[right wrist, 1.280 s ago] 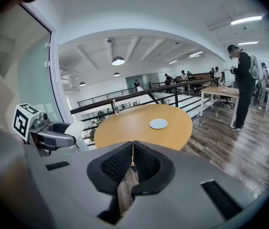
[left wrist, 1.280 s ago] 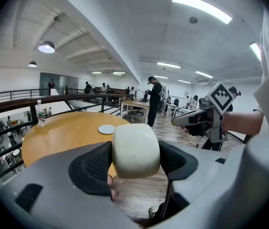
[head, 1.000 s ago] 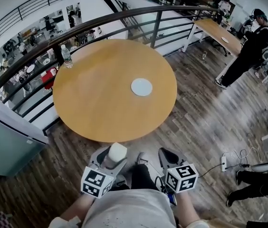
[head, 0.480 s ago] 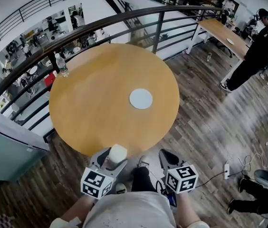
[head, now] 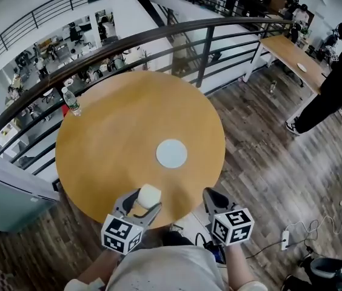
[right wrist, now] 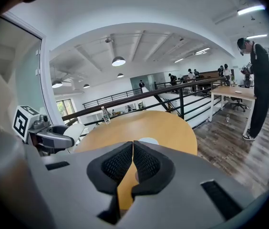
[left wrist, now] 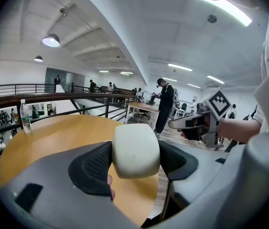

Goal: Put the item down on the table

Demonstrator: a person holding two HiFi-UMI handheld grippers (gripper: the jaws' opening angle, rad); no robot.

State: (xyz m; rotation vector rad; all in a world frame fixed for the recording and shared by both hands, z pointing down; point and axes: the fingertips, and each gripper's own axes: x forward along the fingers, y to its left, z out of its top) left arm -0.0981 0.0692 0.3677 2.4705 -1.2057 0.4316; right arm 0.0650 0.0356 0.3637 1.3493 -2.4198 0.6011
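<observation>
A cream-white rounded block sits clamped between the black pads of my left gripper, which is shut on it. In the head view the same block hangs over the near edge of the round wooden table. My right gripper is held at the table's near right edge, beside the left one. Its pads are pressed together with nothing between them. A flat white disc lies on the tabletop just beyond both grippers.
A clear water bottle stands at the table's far left rim, by a dark railing. A person in black stands on the wood floor at the right, near a second table. A power strip and cables lie on the floor.
The view has come closer to the round table: its near edge now lies under both grippers, where wood floor showed before. The left gripper still holds the white block.
</observation>
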